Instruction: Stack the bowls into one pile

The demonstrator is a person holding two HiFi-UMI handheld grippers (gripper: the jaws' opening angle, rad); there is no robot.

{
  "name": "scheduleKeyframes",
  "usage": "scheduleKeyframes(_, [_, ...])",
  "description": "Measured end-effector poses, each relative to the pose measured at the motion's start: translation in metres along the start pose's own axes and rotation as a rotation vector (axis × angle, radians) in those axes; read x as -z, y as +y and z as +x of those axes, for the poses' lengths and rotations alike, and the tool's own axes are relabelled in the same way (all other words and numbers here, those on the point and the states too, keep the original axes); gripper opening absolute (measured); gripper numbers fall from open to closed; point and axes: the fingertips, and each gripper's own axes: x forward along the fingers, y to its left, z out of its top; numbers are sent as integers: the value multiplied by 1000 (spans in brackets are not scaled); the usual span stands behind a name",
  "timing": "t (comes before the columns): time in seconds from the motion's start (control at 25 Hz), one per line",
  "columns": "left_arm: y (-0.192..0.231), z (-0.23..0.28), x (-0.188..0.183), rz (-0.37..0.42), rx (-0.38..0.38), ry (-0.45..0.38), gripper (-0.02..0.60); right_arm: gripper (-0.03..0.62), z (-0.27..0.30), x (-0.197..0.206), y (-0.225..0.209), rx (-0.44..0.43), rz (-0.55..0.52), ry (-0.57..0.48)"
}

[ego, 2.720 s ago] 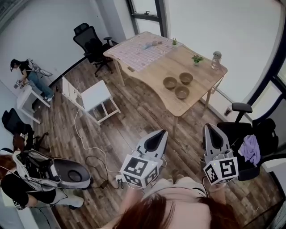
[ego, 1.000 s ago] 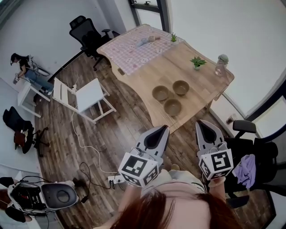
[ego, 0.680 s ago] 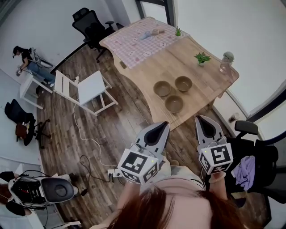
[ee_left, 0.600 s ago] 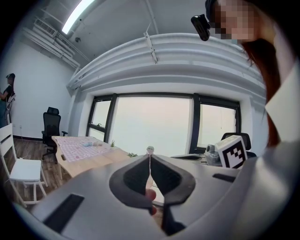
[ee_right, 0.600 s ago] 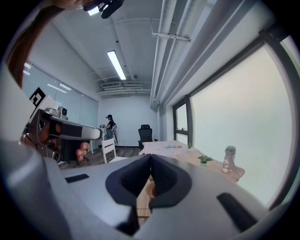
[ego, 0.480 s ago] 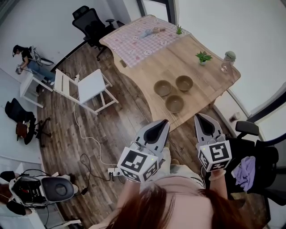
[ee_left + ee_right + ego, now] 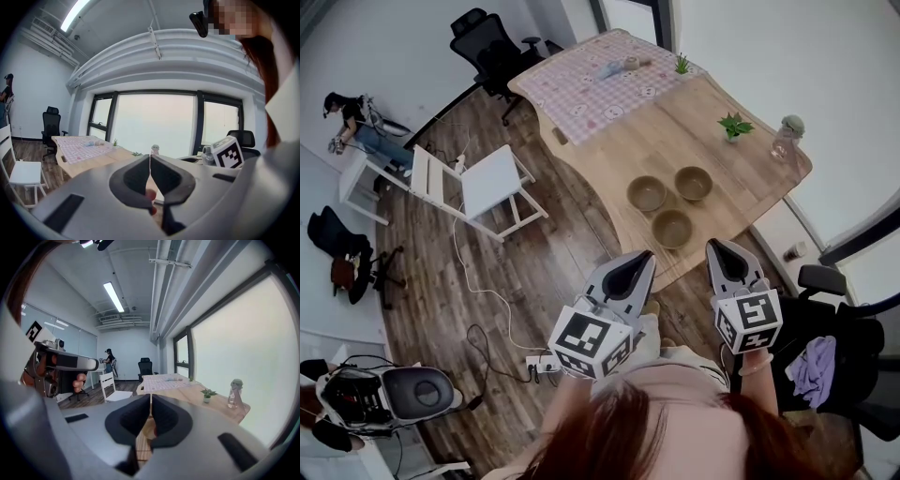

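In the head view I see three bowls on the table (image 7: 741,173), unstacked and close together. The near bowl (image 7: 672,228) sits by the table's near edge. The left bowl (image 7: 647,193) and right bowl (image 7: 693,183) sit side by side behind it. All three look empty. A plant (image 7: 733,126) and a bottle (image 7: 786,139) stand near the far right edge. Both grippers hang short of the table, the left gripper (image 7: 635,255) and the right gripper (image 7: 719,246), their tips pointing toward the bowls.

In the left gripper view, the jaws are pressed together on nothing.

In the right gripper view, the jaws have just been opening by a sliver. Their tips look practically together, with nothing between them. The table stretches ahead.
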Motion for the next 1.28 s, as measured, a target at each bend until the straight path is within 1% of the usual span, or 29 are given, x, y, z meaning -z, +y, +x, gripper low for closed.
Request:
scheduleKeyframes(0.2, [18, 12, 2, -14, 7, 6, 11, 31, 23, 12, -2, -6, 11, 46])
scheduleKeyframes(0.4, [32, 20, 1, -32, 17, 1, 11, 37, 41, 24, -6, -2, 11, 84])
scheduleKeyframes(0.92, [60, 45, 0, -41, 55, 12, 11, 48, 86, 57, -21, 19, 18, 178])
scheduleKeyframes(1.12, [70, 54, -1, -43, 67, 7, 11, 57, 102, 73, -26, 17, 38, 216])
scheduleKeyframes(1.28, [75, 60, -2, -50, 84, 9, 11, 61, 114, 86, -30, 20, 29, 248])
